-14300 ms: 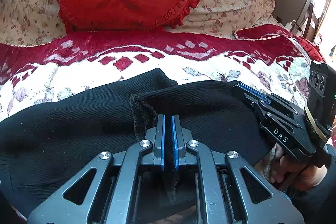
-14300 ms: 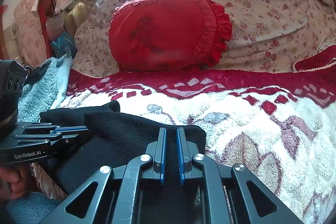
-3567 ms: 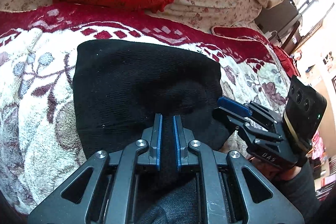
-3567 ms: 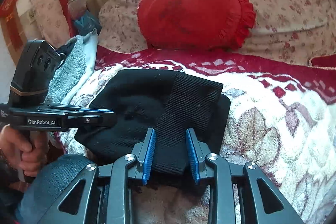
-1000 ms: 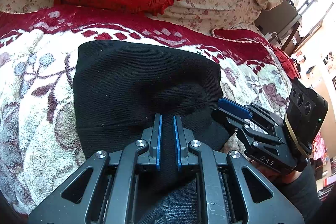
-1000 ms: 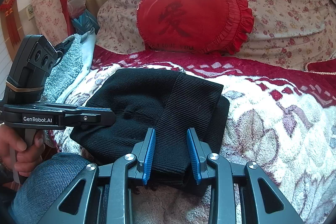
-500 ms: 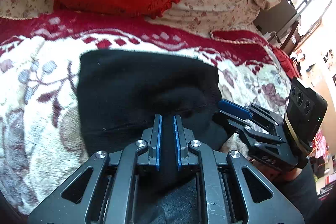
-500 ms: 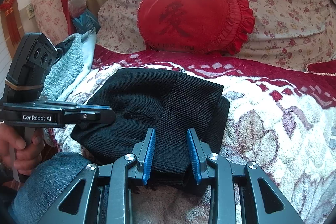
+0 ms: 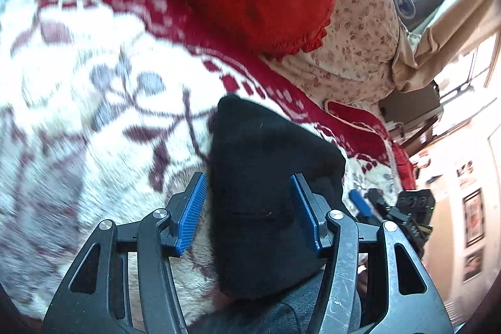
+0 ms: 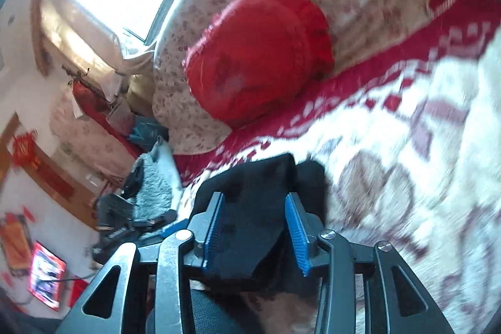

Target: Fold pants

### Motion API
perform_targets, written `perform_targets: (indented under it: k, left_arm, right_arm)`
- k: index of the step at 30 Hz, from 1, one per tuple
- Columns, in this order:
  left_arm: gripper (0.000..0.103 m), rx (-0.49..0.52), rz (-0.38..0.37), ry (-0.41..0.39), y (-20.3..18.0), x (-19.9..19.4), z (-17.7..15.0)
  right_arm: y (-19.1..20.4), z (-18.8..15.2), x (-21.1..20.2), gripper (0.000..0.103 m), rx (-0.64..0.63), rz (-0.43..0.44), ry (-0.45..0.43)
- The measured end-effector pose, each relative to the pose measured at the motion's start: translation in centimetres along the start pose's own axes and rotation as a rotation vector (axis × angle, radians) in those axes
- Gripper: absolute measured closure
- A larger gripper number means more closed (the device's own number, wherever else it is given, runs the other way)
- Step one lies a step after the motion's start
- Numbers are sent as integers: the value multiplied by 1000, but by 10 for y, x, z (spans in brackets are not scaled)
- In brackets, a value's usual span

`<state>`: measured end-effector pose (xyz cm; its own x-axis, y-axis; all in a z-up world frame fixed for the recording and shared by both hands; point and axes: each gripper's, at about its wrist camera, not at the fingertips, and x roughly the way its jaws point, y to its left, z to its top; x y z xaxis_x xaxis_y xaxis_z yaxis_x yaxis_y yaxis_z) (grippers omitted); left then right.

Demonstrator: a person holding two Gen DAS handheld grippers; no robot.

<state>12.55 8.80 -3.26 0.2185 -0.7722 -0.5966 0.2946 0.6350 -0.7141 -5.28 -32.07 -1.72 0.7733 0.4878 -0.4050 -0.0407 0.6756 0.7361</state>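
Both wrist views have rolled and blurred since half a second ago, and both sets of jaws have just been opening: the left gripper (image 9: 249, 208) now stands spread with the folded black pants (image 9: 266, 193) between its pads, apparently untouched. Right gripper (image 10: 255, 227) is likewise spread around the pants' ribbed band, which lies on the patterned blanket (image 10: 407, 161) below the red cushion (image 10: 256, 58)
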Motion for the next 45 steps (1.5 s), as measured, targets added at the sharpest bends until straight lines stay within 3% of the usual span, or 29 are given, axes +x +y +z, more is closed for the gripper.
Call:
perform_targets:
  k: [4,6,12,13,14,15,18,20,25,29,30,33,37,40,41,43,45]
  left_arm:
    - [48,-7,-15,25,9,13,-3]
    - [42,-10,-38,23,11,14,-4]
    - [42,-11,-57,16,13,12,-7]
    - [45,-1,-53,21,10,12,-8]
    - [62,15,-45,21,5,13,-10]
    - [69,25,-27,16,3,10,-11]
    - [78,87,7,-4,-15,8,-12]
    - [78,153,34,-22,-30,7,-7]
    - [77,208,49,-59,-56,25,34]
    - [71,258,171,44,-54,65,46]
    - [64,283,206,37,-56,69,44]
    - [62,318,242,11,-63,60,40]
    - [61,330,324,-61,-82,31,25]
    - [41,359,423,-87,-101,16,-7]
    - [37,370,456,-93,-108,14,-21]
    - [37,378,513,-90,-120,16,-49]
    - [37,352,517,-62,-124,23,-70]
  right_arm:
    - [-12,-1,9,60,1,-92,35]
    - [-20,-3,13,58,23,-111,54]
    - [-28,-10,29,57,24,-43,105]
    - [-29,-10,31,56,22,-32,101]
    - [-29,-11,31,57,9,-19,102]
    - [-28,-11,31,59,-6,-18,109]
    - [-17,-10,33,73,-61,-22,121]
    - [-9,-7,30,79,-93,-25,106]
    - [-3,27,32,79,-102,-1,27]
    - [-29,47,56,77,-19,-35,43]
    - [-36,46,60,75,6,-65,60]
    - [-46,40,60,74,77,-66,44]
    - [-18,34,35,73,-38,-142,3]
    - [20,21,9,73,-171,-196,-49]
    - [33,14,1,73,-218,-234,-64]
    - [56,-7,-10,73,-318,-361,-111]
    - [68,-32,-13,73,-402,-508,-129]
